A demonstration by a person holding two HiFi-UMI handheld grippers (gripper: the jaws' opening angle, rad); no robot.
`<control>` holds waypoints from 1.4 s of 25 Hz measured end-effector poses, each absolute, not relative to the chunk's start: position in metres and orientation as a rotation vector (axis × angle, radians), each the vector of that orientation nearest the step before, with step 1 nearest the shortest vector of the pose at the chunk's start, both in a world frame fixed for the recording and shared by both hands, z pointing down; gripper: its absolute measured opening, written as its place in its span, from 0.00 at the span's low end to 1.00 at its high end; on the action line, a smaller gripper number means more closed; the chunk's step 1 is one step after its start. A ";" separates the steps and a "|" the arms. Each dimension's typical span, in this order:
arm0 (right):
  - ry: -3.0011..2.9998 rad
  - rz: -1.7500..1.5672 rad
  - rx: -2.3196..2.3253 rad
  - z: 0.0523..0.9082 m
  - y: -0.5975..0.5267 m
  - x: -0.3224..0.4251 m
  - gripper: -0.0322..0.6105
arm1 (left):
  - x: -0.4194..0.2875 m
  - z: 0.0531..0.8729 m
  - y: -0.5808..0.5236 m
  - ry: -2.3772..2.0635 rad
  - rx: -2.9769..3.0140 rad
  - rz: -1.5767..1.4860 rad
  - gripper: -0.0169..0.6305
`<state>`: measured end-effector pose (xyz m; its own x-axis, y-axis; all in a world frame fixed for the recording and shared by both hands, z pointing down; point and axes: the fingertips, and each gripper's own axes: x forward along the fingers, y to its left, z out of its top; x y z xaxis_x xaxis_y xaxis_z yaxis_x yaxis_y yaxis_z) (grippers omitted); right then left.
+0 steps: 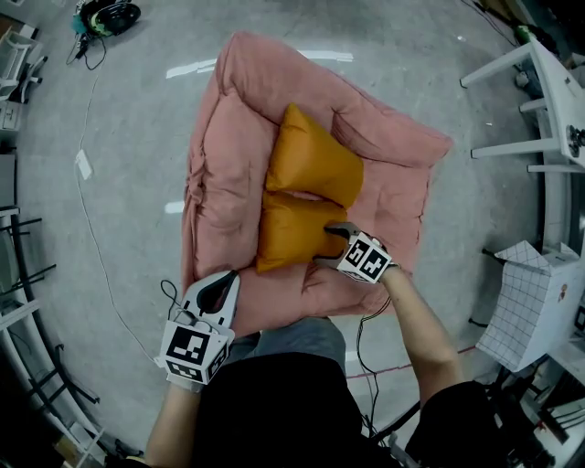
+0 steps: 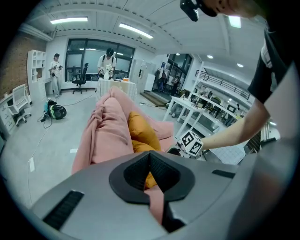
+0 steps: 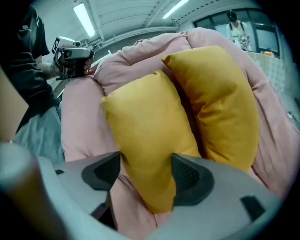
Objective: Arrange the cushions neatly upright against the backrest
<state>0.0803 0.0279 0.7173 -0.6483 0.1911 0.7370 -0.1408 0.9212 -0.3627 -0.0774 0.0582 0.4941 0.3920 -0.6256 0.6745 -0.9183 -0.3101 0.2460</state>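
Note:
A pink padded sofa (image 1: 228, 137) lies on the grey floor, and two orange cushions lean side by side against its backrest. The far cushion (image 1: 315, 164) stands tilted; the near cushion (image 1: 292, 228) rests below it. My right gripper (image 1: 331, 245) is shut on the near cushion's right edge. In the right gripper view the near cushion (image 3: 145, 131) is pinched between the pads of the right gripper (image 3: 146, 171), with the far cushion (image 3: 220, 98) behind. My left gripper (image 1: 228, 279) hovers shut and empty by the sofa's front left corner. It points along the sofa (image 2: 105, 136).
White desks (image 1: 539, 91) stand at the right, with a white gridded box (image 1: 535, 302) below them. A thin cable (image 1: 91, 228) runs over the floor at the left, up to a black and green helmet (image 1: 108, 16). Two people (image 2: 108, 61) stand far off by the windows.

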 end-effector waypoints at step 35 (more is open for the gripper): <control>-2.531 0.622 1.247 0.485 -0.023 0.068 0.06 | -0.076 0.466 0.053 -1.126 2.286 0.576 0.05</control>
<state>0.0684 -0.0228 0.4852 -0.6018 -0.6904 0.4013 -0.7978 0.5422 -0.2636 -0.0760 0.0528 0.4658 0.5634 -0.5916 0.5767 -0.8139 -0.5173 0.2645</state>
